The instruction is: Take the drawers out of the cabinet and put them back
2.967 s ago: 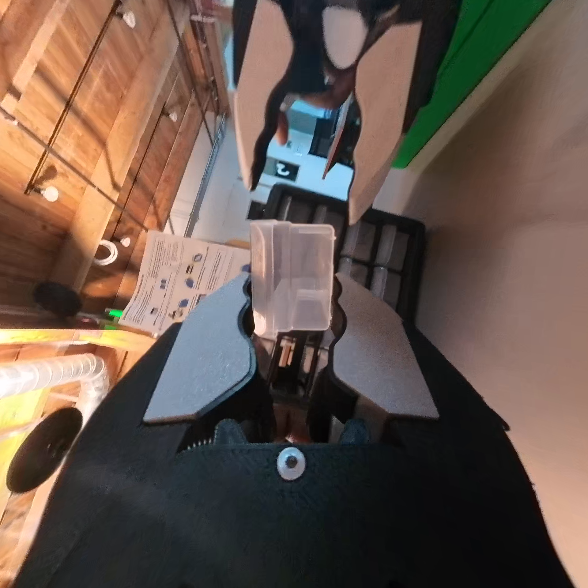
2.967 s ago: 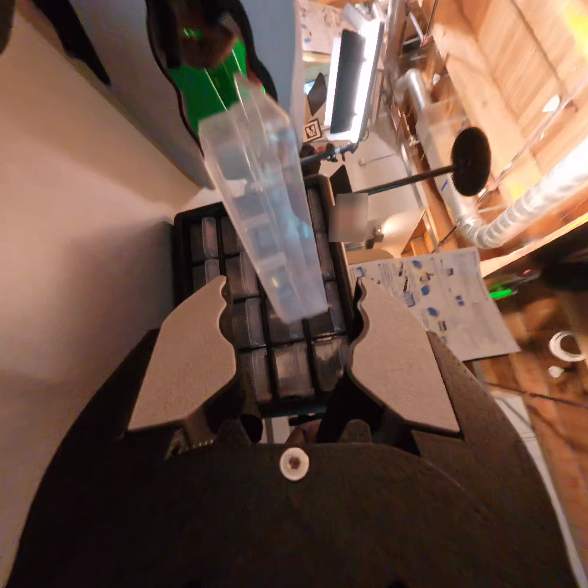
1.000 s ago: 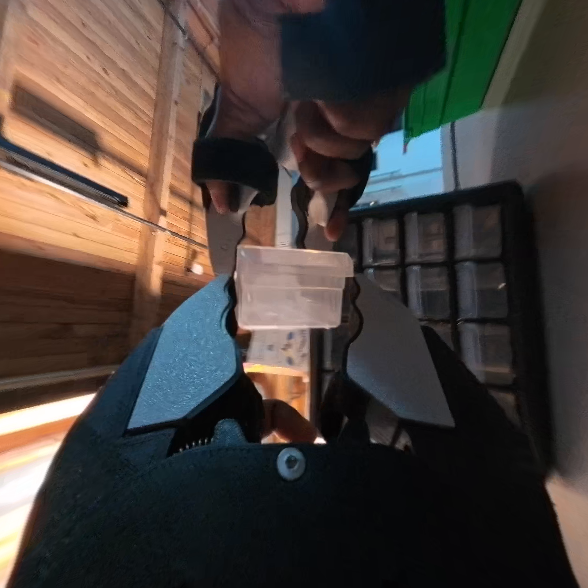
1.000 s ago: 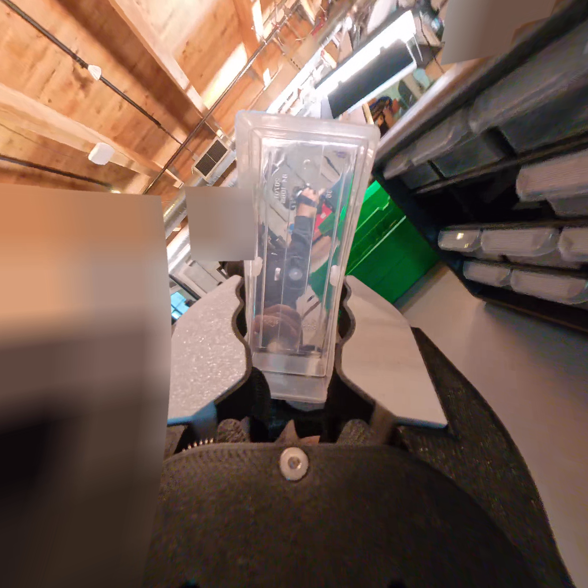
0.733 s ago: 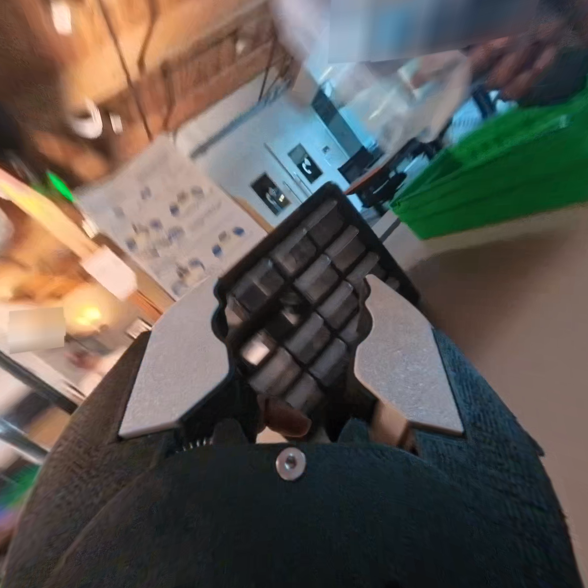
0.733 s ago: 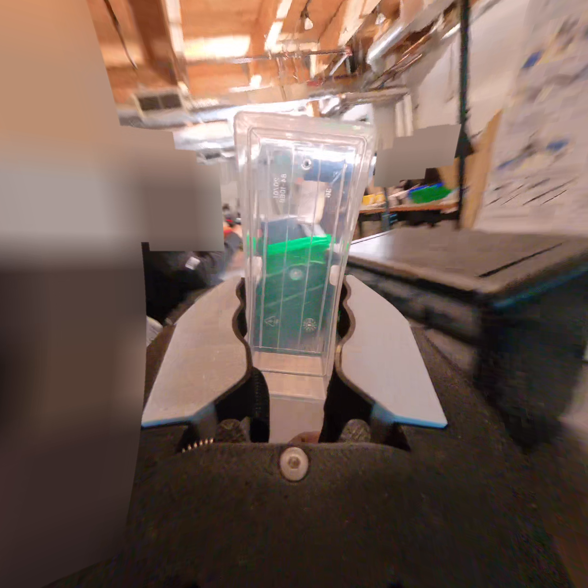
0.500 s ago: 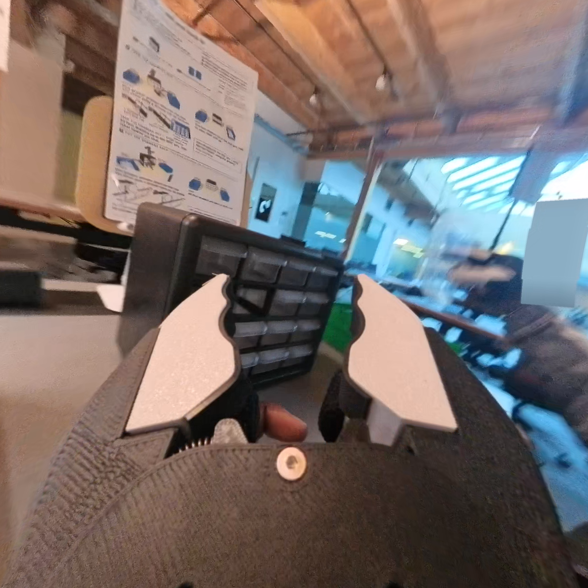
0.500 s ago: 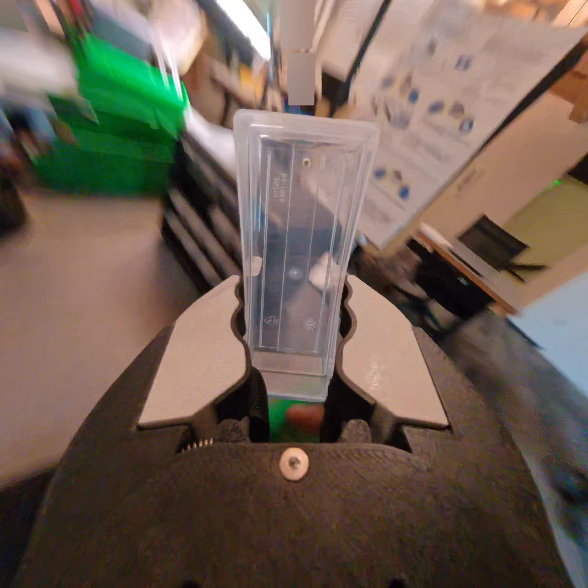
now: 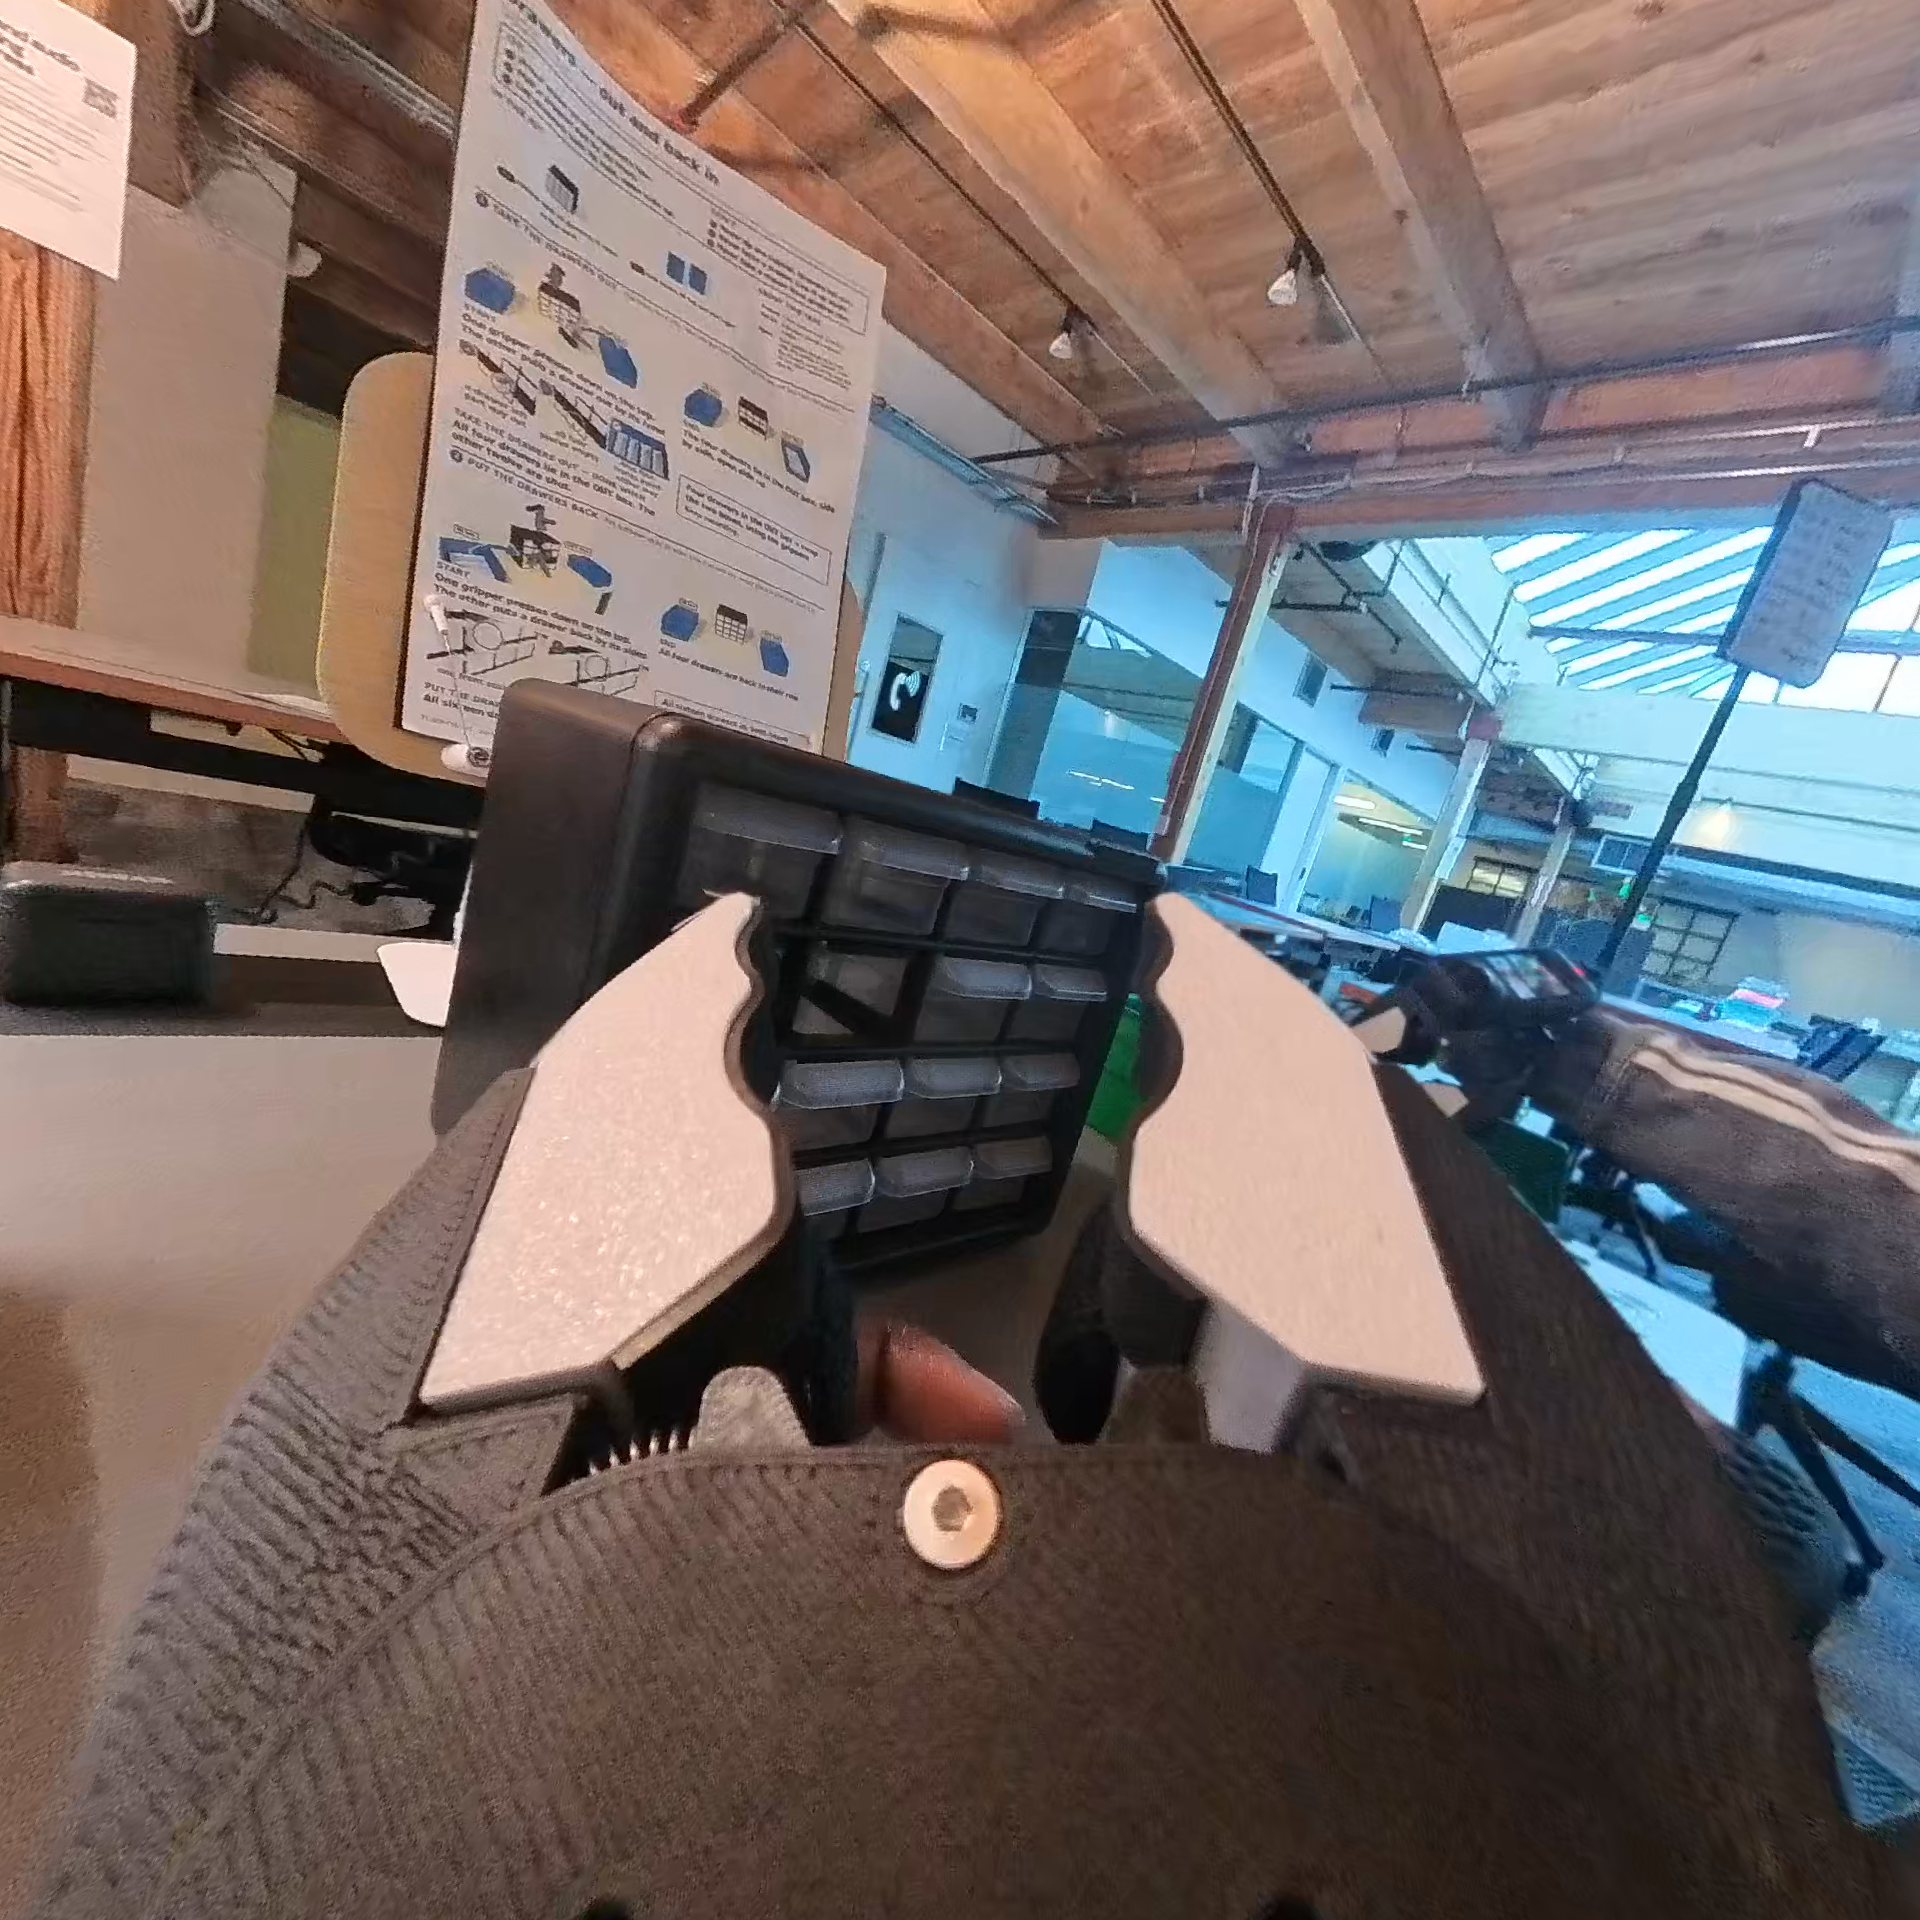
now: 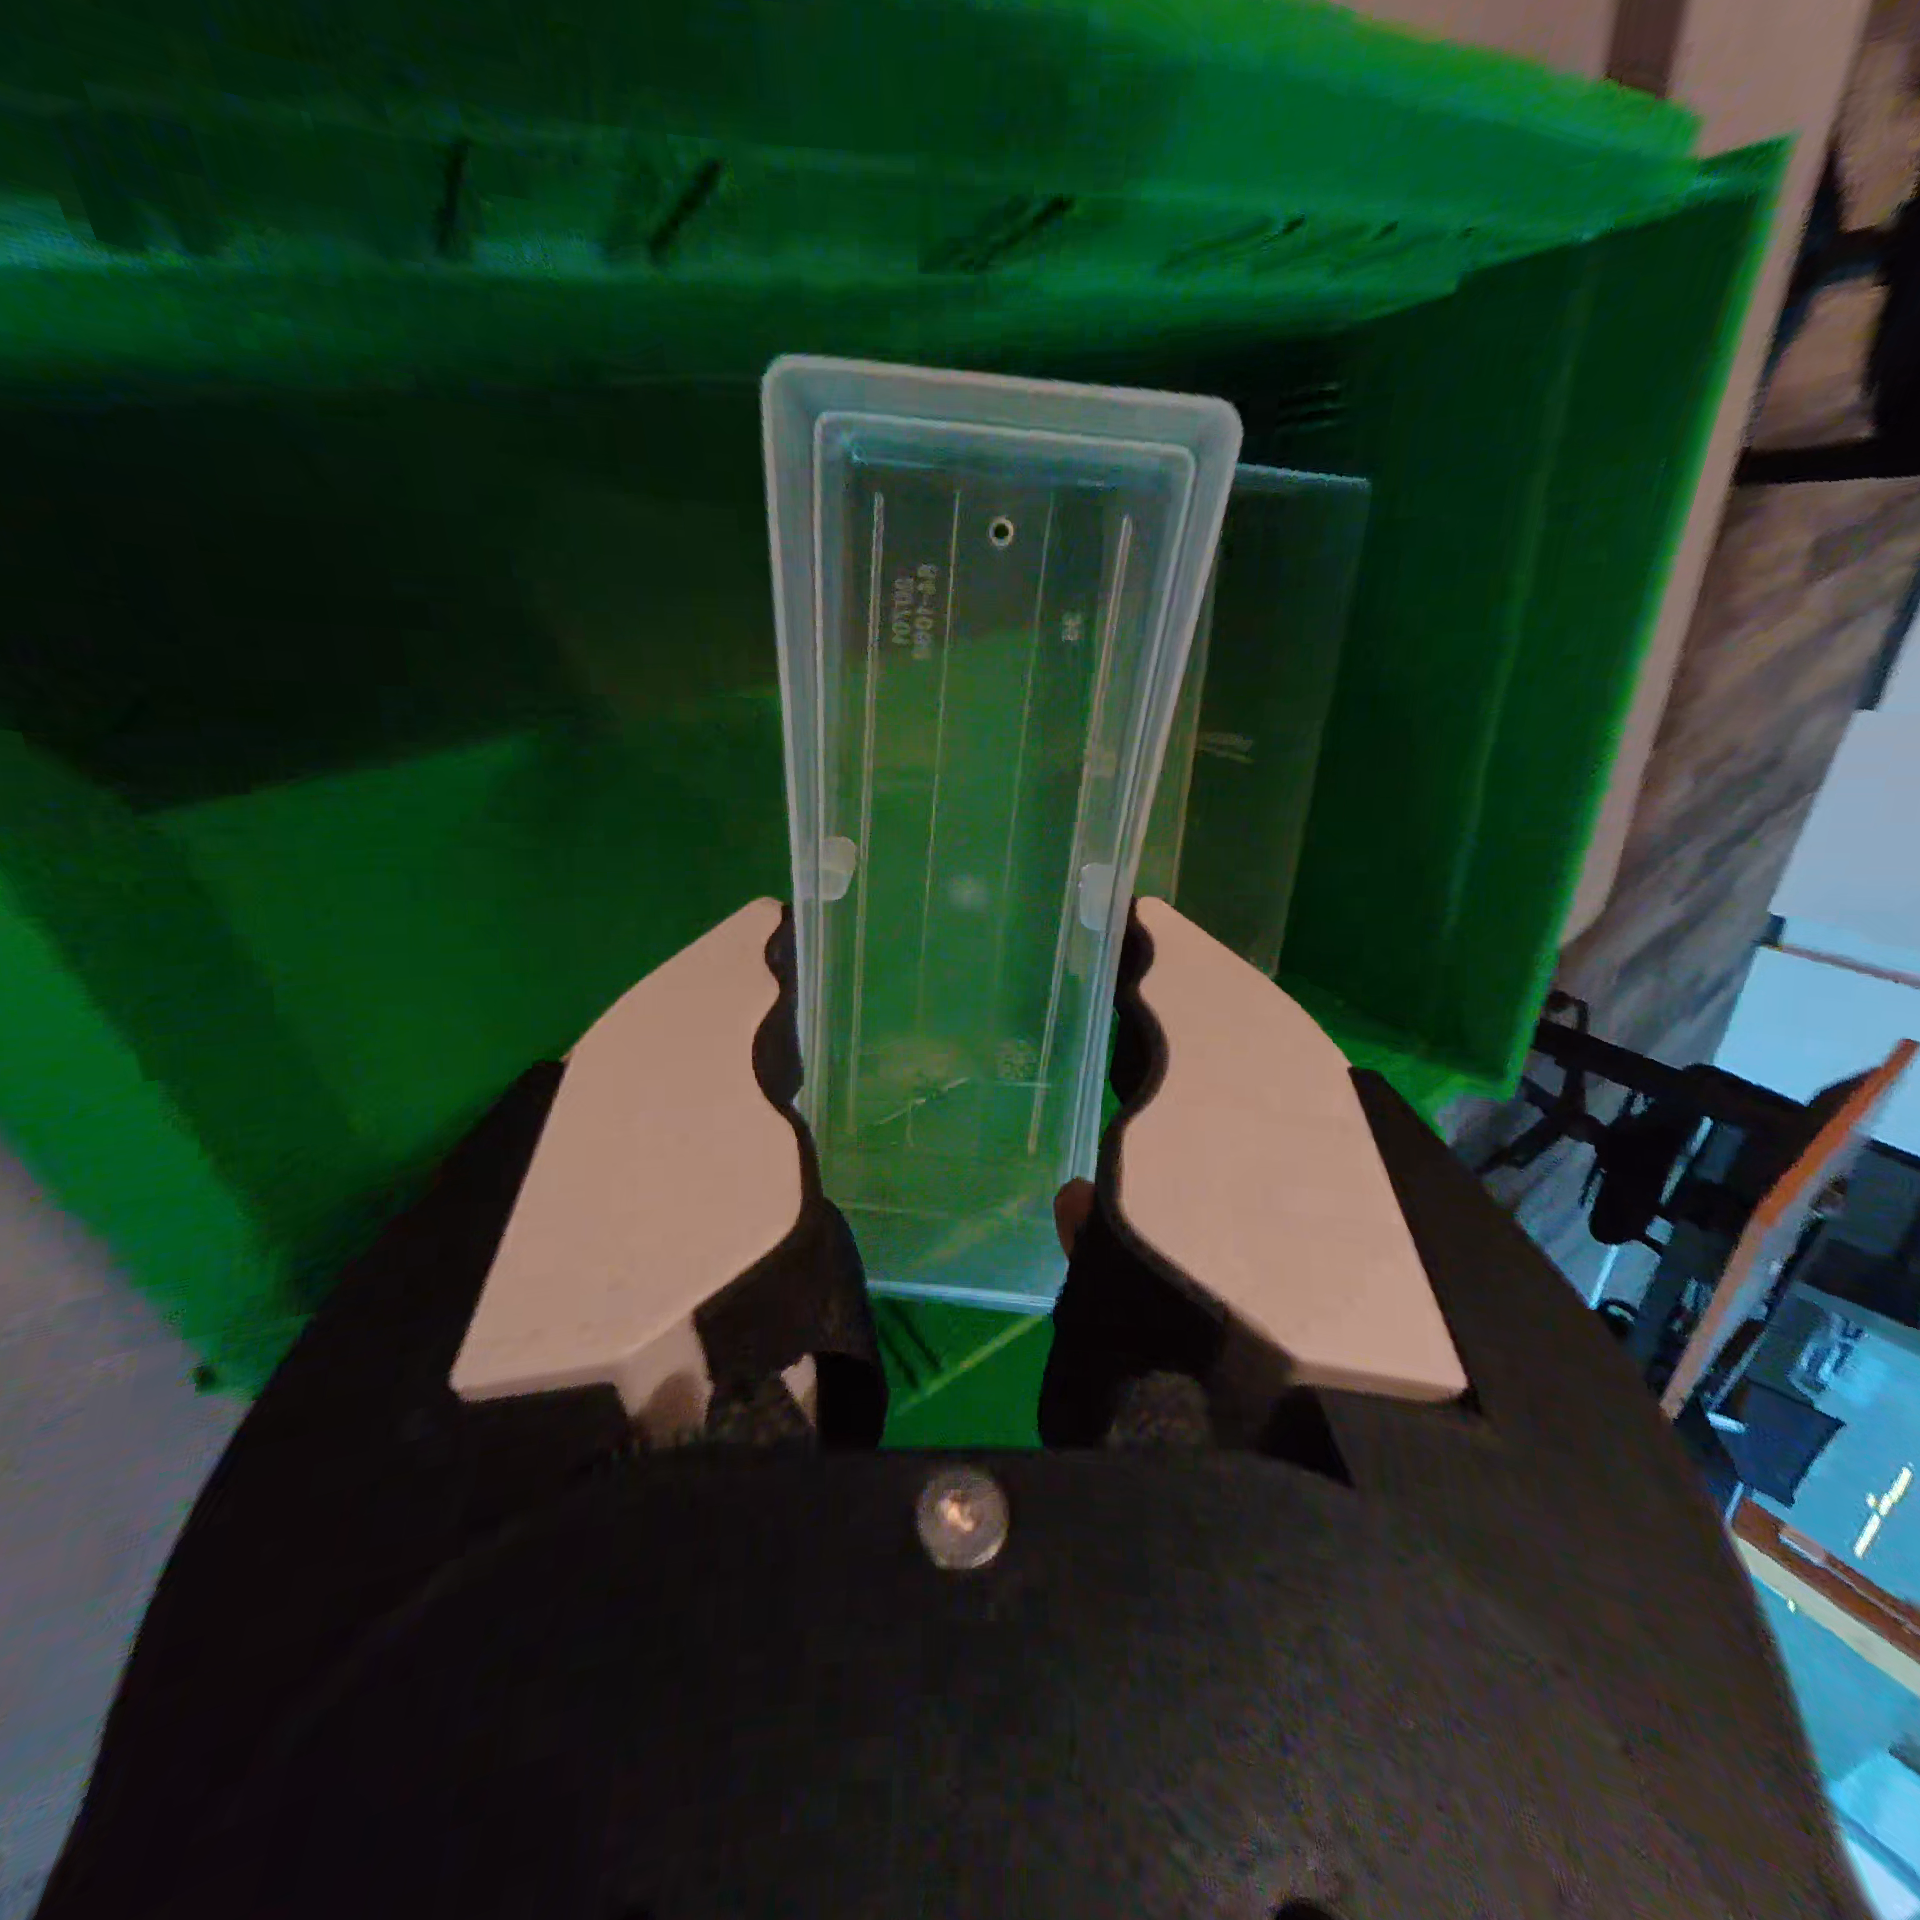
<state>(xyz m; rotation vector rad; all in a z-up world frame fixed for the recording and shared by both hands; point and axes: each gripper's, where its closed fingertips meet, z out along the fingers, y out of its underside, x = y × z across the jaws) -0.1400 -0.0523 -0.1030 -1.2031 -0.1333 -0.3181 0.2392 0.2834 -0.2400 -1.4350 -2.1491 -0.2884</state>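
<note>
Our right tool (image 10: 961, 935) grips a clear plastic drawer (image 10: 977, 790) by its sides, holding it over a green bin (image 10: 416, 727) where a second clear drawer (image 10: 1283, 686) already leans against the wall. Our left tool (image 9: 951, 925) is spread open and empty, facing the black cabinet (image 9: 800, 987) on the table (image 9: 208, 1143). One slot in the second row gapes empty; we judge removal barely begun, most drawers still seated.

One black plastic drawer cabinet (image 9: 582, 894) standing on counter (image 9: 208, 1143). One green plastic bin (image 10: 416, 727) showing. Two clear plastic drawers showing at bin: one (image 10: 977, 831) in front, second (image 10: 1268, 707) behind. One illustrated poster (image 9: 644, 447) hanging.
</note>
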